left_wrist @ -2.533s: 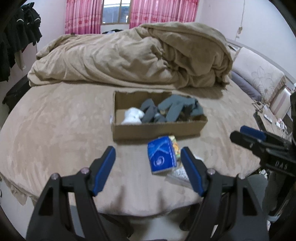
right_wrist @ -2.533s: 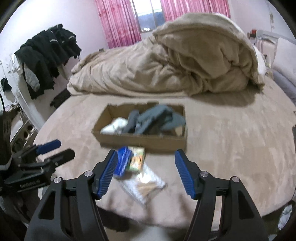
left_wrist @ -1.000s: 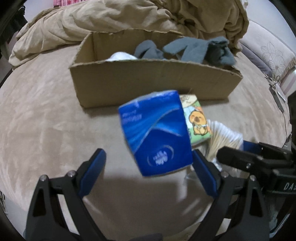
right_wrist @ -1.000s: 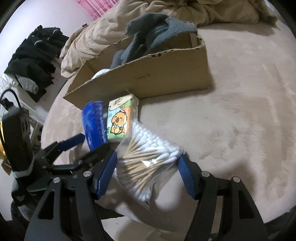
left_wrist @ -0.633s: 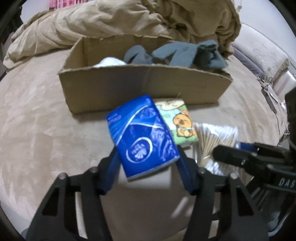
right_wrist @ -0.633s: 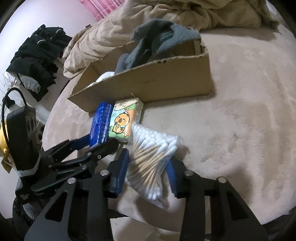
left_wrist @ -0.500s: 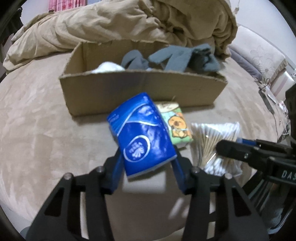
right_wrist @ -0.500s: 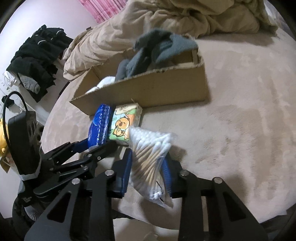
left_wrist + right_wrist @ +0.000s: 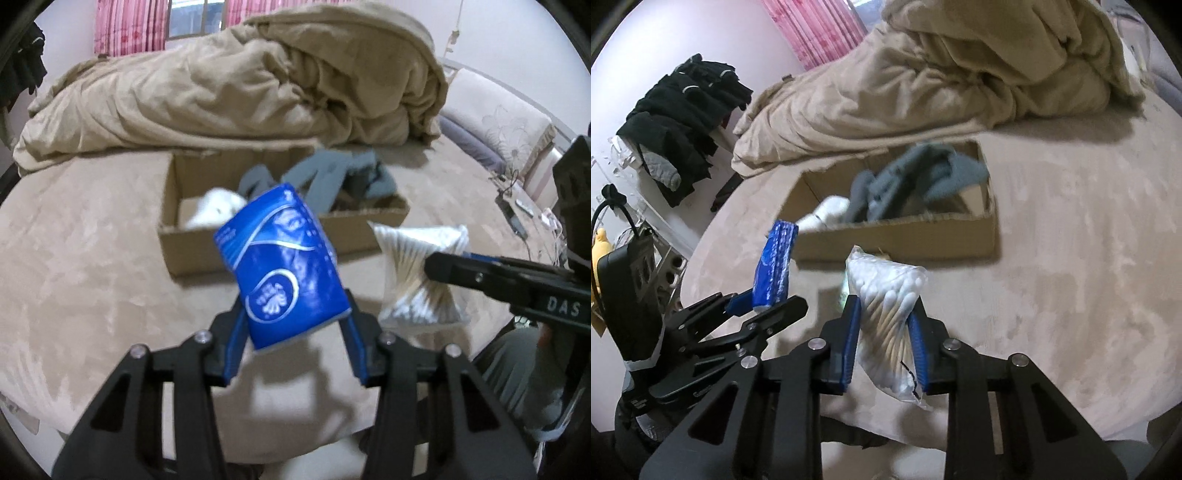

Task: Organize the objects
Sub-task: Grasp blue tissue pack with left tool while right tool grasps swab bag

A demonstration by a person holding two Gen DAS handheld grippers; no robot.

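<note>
Two raised tools, left tool (image 9: 293, 332) clamped on tissue pack (image 9: 282, 266), right tool (image 9: 885, 325) on swab bag (image 9: 890, 295)

Bed (image 9: 85, 258) carries a cardboard box (image 9: 258, 243) (open-topped) and rumpled duvet (image 9: 229, 92).

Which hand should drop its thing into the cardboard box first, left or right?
Probably left. The left gripper holds the blue tissue pack lifted right before the cardboard box. The right gripper clamps the cotton swab bag, further from the box's empty-looking end.
</note>
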